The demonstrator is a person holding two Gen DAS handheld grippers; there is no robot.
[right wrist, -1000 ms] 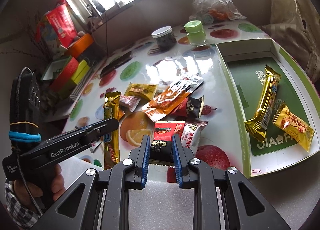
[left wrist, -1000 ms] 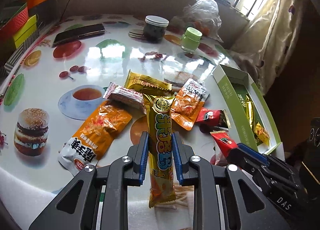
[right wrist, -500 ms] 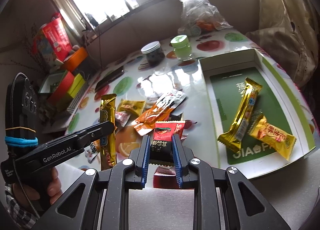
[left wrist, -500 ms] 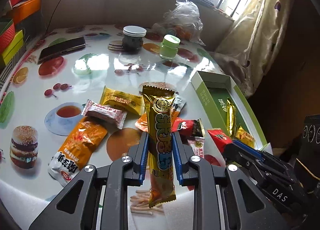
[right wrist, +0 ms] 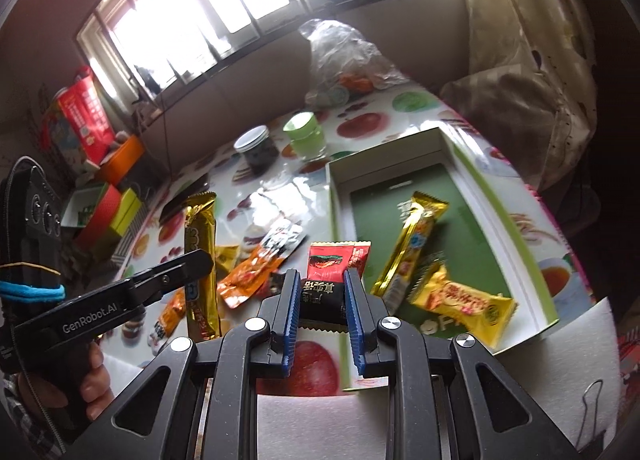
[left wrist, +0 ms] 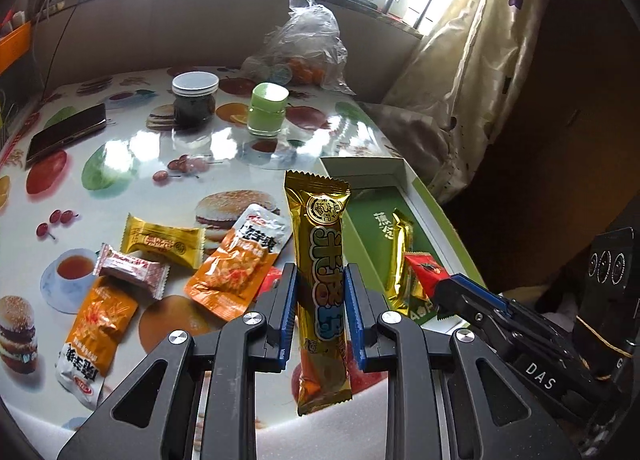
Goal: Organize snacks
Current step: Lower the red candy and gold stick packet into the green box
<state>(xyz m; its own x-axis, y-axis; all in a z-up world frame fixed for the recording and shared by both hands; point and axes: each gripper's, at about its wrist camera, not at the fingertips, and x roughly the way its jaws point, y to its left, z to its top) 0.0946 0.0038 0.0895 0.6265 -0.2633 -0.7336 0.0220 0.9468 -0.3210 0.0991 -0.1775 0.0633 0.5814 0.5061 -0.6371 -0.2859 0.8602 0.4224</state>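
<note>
Left wrist view: left gripper (left wrist: 320, 314), blue-padded fingers (left wrist: 289, 310) clamped on a long gold snack bar (left wrist: 322, 272), held upright and lifted clear of the table (left wrist: 120, 156). Right gripper tip (left wrist: 444, 292) enters at the lower right, over the near end of the box, pinching a red-and-black snack packet (left wrist: 426, 272).

Right wrist view: right gripper (right wrist: 323, 306), fingers closed on the red-and-black snack packet (right wrist: 326, 280), black end between the pads, red end projecting forward. The packet hangs above the near left wall of the green box (right wrist: 496, 220).

Box: open, shallow, white-walled, lying along the table's right edge. Contents: one gold bar (right wrist: 412, 244) laid lengthwise; one yellow-orange packet (right wrist: 466, 302) at the near end, touching that bar.

Loose on the table, left of the box:
- orange-and-white pouch (left wrist: 240, 264), near the middle
- yellow wrapped sweet (left wrist: 162, 246), just beside it
- pink-and-white wrapped sweet (left wrist: 132, 274), overlapping the top of the next item
- orange pouch with white end (left wrist: 94, 334), toward the near left edge

Far side of the table: dark jar with white lid (left wrist: 195, 104), green jar (left wrist: 267, 110), clear plastic bag (left wrist: 304, 48), dark phone (left wrist: 66, 134) near the left edge.
</note>
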